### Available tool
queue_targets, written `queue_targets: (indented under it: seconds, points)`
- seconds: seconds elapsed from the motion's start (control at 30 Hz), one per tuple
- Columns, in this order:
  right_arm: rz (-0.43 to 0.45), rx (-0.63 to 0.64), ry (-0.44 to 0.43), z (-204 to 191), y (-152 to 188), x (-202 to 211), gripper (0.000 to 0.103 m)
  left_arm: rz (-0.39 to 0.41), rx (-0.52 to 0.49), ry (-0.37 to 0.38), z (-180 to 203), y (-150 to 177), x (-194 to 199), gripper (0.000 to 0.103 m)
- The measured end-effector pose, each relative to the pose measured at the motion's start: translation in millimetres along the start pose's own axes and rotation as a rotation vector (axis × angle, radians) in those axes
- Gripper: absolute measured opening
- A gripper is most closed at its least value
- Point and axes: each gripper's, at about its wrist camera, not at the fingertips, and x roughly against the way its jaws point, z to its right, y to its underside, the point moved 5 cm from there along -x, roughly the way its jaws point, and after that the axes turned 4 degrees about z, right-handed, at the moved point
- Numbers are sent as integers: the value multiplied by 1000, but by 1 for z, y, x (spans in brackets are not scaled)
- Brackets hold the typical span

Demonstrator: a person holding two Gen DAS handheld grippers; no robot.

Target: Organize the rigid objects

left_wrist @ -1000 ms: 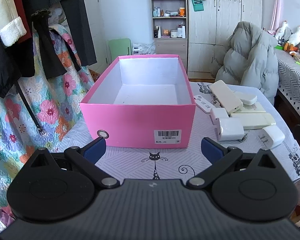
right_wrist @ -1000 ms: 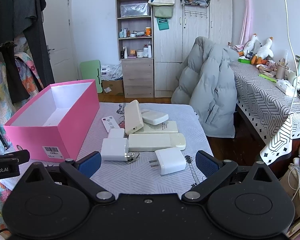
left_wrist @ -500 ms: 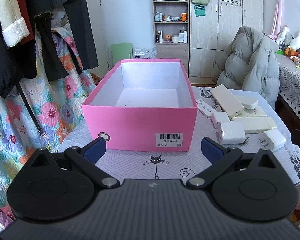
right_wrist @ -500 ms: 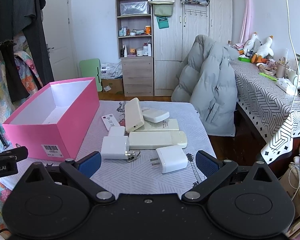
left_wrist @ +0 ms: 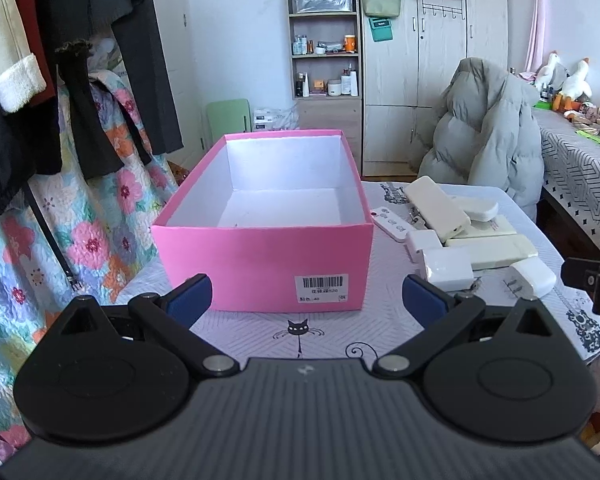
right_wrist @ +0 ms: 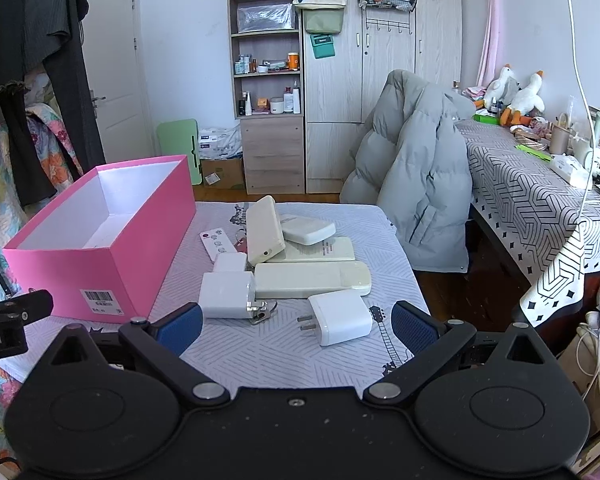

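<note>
**Object Layout and Finger State**

The pink box sits on the surface with its top uncovered and nothing inside. Its long axis runs away from your left gripper, and the short barcode-labelled end faces you.

Just right of the box lies a cluster of white and cream items. In the right wrist view:
- The plug adapter lies nearest your right gripper, prongs pointing left toward the box.
- The square charger lies left of it, with a key ring at its right edge.
- The long cream power bank lies behind both, long axis running left to right.
- A second cream power bank is propped tilted on the pile, long axis pointing away from you.
- A slim remote lies between the pile and the box.

Your left fingers are spread wide and hold nothing, hovering short of the box end. Your right fingers are likewise spread and hold nothing, flanking the adapter without touching it.

A grey padded jacket hangs over a chair beyond the surface.
</note>
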Motion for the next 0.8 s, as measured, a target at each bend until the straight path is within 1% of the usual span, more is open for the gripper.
queue_targets:
  seconds: [0.1, 0.23, 0.37, 0.5, 0.63, 0.8]
  points:
    - [4, -4, 2, 2, 0, 0, 102, 36, 16, -11, -2, 1, 5, 103]
    - [4, -3, 3, 2, 1, -1, 102, 55, 36, -28, -6, 0, 5, 103]
    - [6, -1, 2, 2, 1, -1, 102, 42, 51, -20, -8, 2, 3, 103]
    - [9, 2, 3, 2, 1, -1, 102, 37, 30, -21, -6, 3, 3, 103]
    - [9, 3, 3, 2, 1, -1, 102, 26, 21, -2, -4, 1, 2, 103]
    - [3, 4, 0, 2, 2, -3, 102, -4, 13, 10, -3, 3, 0, 101]
